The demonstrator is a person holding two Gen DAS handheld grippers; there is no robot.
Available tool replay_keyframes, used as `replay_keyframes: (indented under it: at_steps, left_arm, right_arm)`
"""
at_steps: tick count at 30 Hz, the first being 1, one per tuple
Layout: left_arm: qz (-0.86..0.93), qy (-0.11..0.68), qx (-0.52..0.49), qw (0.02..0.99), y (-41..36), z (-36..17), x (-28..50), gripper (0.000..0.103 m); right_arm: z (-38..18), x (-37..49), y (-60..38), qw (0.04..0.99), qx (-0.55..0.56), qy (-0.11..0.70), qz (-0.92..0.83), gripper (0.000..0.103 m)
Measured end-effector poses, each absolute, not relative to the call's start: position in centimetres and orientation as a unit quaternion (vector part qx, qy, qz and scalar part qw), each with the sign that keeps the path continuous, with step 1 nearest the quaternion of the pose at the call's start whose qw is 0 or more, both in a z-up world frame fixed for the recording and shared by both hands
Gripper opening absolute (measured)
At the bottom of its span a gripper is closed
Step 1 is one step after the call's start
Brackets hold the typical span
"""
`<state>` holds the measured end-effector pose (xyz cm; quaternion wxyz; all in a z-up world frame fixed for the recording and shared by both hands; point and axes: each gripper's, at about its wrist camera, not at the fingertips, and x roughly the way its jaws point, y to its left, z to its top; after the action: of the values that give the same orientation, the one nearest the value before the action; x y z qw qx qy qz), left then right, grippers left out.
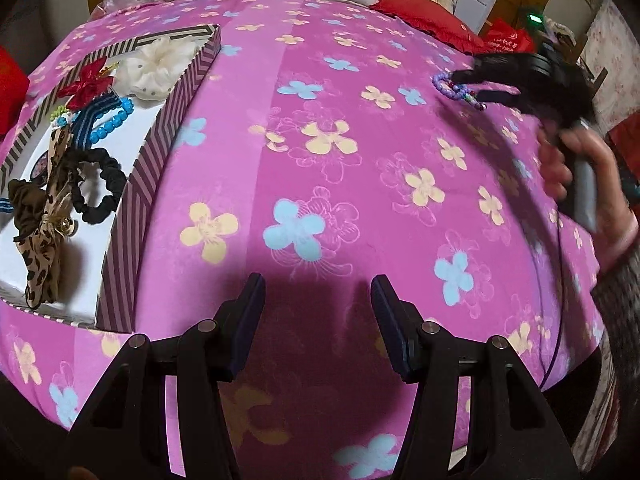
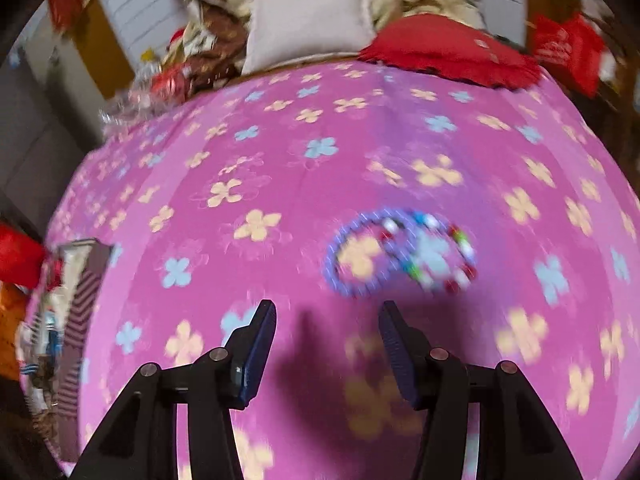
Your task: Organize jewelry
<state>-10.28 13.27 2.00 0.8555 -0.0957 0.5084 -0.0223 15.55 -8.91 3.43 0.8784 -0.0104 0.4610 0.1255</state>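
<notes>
The bead bracelets [image 2: 400,254] lie on the pink spread [image 2: 280,168] just ahead of the right gripper [image 2: 328,344] and a touch to its right, two overlapping loops whose long run goes crosswise to the fingers. Its jaws stand apart, empty. The left gripper [image 1: 318,312], also parted and empty, is well off from them, nearer the striped box [image 1: 156,148]. Only the left view shows that box's contents and the hand [image 1: 576,172] holding the right gripper; the right view is blurred.

We carry black hand-held grippers [image 1: 318,320] with blue ribbed pads and silver pivot screws; our sleeve [image 1: 624,320] is grey knit.
</notes>
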Motion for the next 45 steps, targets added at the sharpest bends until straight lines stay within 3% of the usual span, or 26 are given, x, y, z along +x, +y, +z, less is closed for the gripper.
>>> replay_keyframes:
  at_steps: [9, 21, 26, 28, 31, 40, 43, 45]
  left_arm:
    - [-0.025, 0.502, -0.099, 0.859, 14.0, 1.6, -10.0, 0.055]
    - [-0.024, 0.510, -0.102, 0.854, 13.5, 2.3, -10.7, 0.055]
    - [-0.024, 0.503, -0.102, 0.858, 13.3, 3.1, -11.0, 0.055]
    - [-0.027, 0.505, -0.105, 0.856, 13.1, 3.0, -10.8, 0.055]
    - [-0.031, 0.506, -0.105, 0.856, 12.7, 2.9, -10.6, 0.055]
    - [-0.034, 0.507, -0.105, 0.855, 12.6, 2.5, -9.6, 0.055]
    - [-0.030, 0.506, -0.105, 0.856, 12.8, 2.6, -9.4, 0.055]
    - [-0.030, 0.505, -0.105, 0.856, 13.0, 2.8, -9.1, 0.055]
  right_arm:
    - [1.6, 18.3, -6.5, 0.863, -0.034, 0.489, 0.123, 0.054]
    - [1.7, 7.7, -1.8, 0.791, -0.018, 0.522, 0.319, 0.056]
    - [4.9, 9.2, -9.8, 0.868, -0.003, 0.456, 0.196, 0.056]
    - [4.9, 11.2, -12.8, 0.879, 0.008, 0.455, 0.144, 0.055]
    - [4.4, 14.3, -16.5, 0.888, 0.011, 0.454, 0.074, 0.046]
    - [2.1, 21.0, -18.5, 0.878, 0.034, 0.477, 0.017, 0.045]
    - [2.0, 20.5, -17.3, 0.882, 0.006, 0.470, 0.004, 0.033]
    - [2.0, 20.0, -16.7, 0.881, -0.008, 0.473, 0.008, 0.012]
